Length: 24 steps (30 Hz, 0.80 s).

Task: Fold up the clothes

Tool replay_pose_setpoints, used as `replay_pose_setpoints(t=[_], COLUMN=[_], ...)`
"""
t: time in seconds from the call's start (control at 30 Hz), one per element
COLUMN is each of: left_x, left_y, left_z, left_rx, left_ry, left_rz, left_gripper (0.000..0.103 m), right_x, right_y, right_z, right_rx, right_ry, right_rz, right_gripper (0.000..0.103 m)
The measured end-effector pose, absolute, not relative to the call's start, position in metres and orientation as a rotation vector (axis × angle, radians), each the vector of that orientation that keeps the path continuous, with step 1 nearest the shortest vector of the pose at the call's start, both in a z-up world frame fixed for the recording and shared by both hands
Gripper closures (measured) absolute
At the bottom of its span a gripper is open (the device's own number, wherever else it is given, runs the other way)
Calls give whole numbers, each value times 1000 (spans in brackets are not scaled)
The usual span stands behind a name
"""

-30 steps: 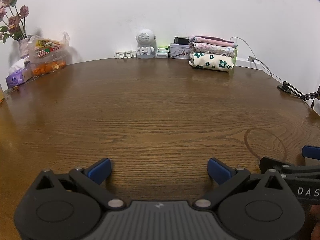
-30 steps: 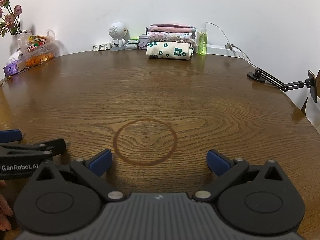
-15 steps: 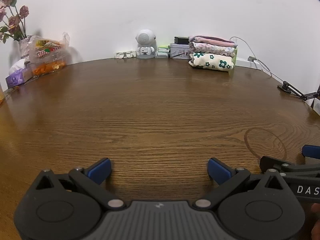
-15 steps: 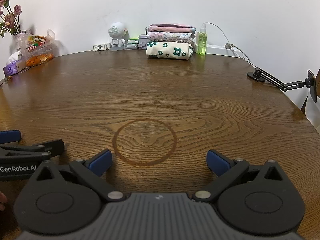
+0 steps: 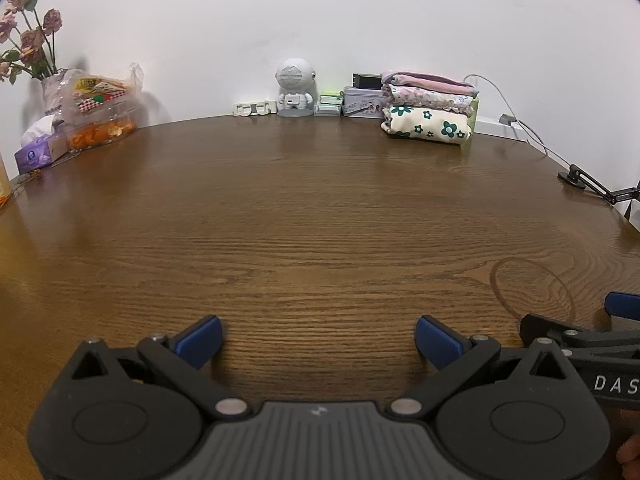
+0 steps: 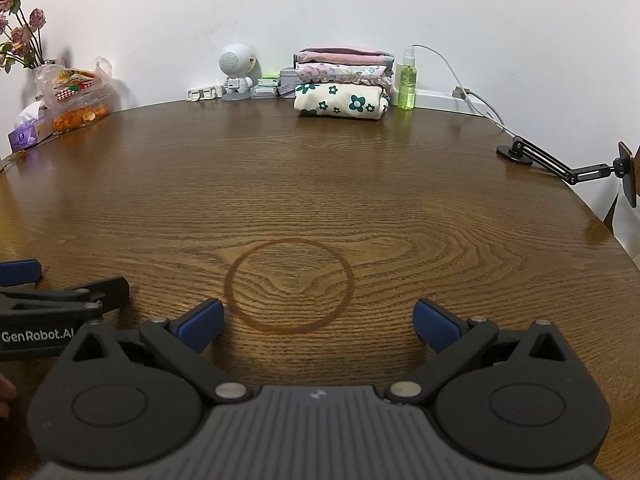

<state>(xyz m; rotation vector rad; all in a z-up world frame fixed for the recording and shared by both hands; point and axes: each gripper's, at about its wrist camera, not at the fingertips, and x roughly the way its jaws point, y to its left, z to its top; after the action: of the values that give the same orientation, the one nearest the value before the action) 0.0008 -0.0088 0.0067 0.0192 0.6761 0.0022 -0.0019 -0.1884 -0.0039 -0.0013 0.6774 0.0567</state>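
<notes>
A stack of three folded clothes (image 5: 428, 110) (image 6: 342, 82) rests at the far edge of the round wooden table (image 5: 304, 220) (image 6: 320, 184), by the wall: a cream floral piece at the bottom, pink ones on top. My left gripper (image 5: 318, 338) is open low over the near table, nothing between its blue fingers. My right gripper (image 6: 316, 322) is open too, over a dark ring stain (image 6: 289, 285). Each gripper shows at the edge of the other's view, side by side. No loose garment is in sight.
Along the far wall stand a small white robot figure (image 5: 295, 87), small boxes (image 5: 362, 100), a green spray bottle (image 6: 407, 80), a cable and a white power strip (image 6: 436, 94). At left are a snack bag (image 5: 98, 110), a tissue box (image 5: 38, 152) and flowers. A black phone-holder arm (image 6: 560, 164) stands at right.
</notes>
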Motion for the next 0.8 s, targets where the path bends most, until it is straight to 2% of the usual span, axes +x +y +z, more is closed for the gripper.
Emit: replay_pose_setpoints(t=[0.8], left_x=[-1], left_y=[-9], left_z=[7], left_rx=[20], left_ry=[676], left_rz=[1], left_gripper=[0], right_x=[-3], right_y=[-186], right_z=[-3], right_rx=[-2], right_ry=[676], right_rz=[52], right_gripper=[1])
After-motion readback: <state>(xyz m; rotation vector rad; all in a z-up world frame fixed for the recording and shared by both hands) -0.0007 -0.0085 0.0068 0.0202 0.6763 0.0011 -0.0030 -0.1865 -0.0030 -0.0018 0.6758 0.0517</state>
